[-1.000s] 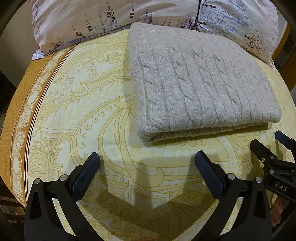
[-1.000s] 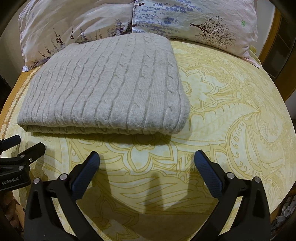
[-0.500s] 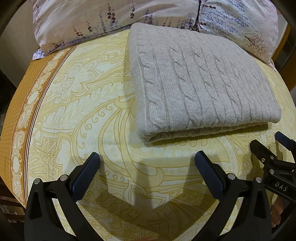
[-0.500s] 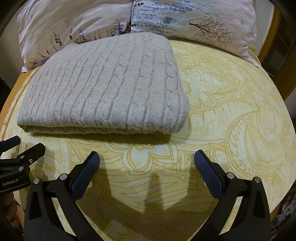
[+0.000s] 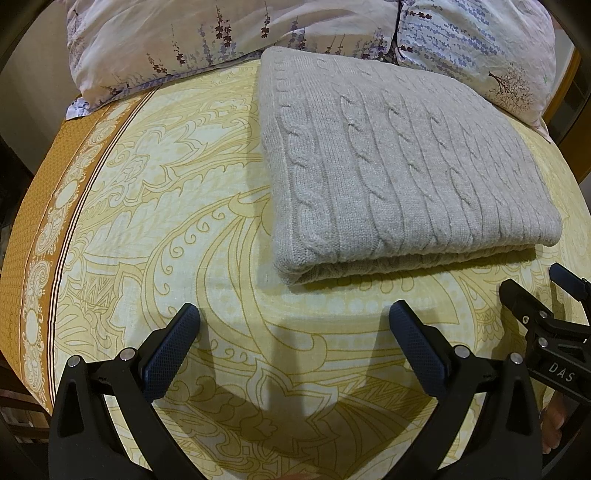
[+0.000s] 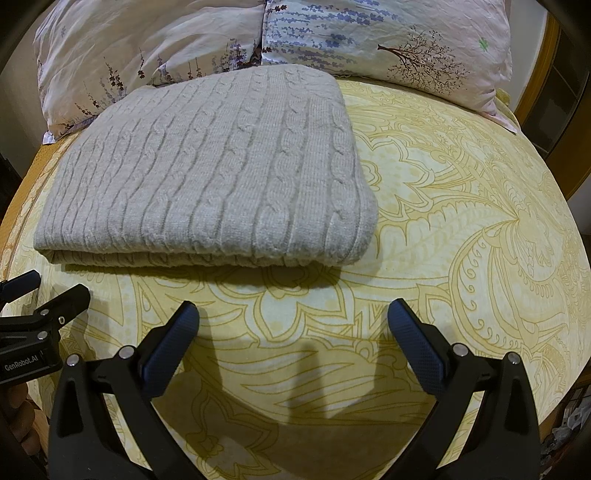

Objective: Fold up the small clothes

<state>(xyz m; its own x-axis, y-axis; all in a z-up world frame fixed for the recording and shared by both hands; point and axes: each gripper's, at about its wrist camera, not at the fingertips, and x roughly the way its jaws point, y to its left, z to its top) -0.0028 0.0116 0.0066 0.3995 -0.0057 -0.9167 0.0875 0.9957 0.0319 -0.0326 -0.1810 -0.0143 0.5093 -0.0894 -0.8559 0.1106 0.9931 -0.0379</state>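
Left tongs (image 5: 293,325) and right tongs (image 6: 293,321) are held wide apart, nothing gripped, nothing touched, both hovering over the bed sheet (image 5: 147,221). Grey cable-knit sweater (image 6: 207,170) is seen folded flat on the yellow patterned sheet, just beyond both tongs. Floral pillows (image 6: 332,33) are lined behind it.

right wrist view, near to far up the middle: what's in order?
Right claw, open and empty → bare yellow patterned bedsheet → folded grey cable-knit sweater, lying flat → floral pillows at the head of the bed.
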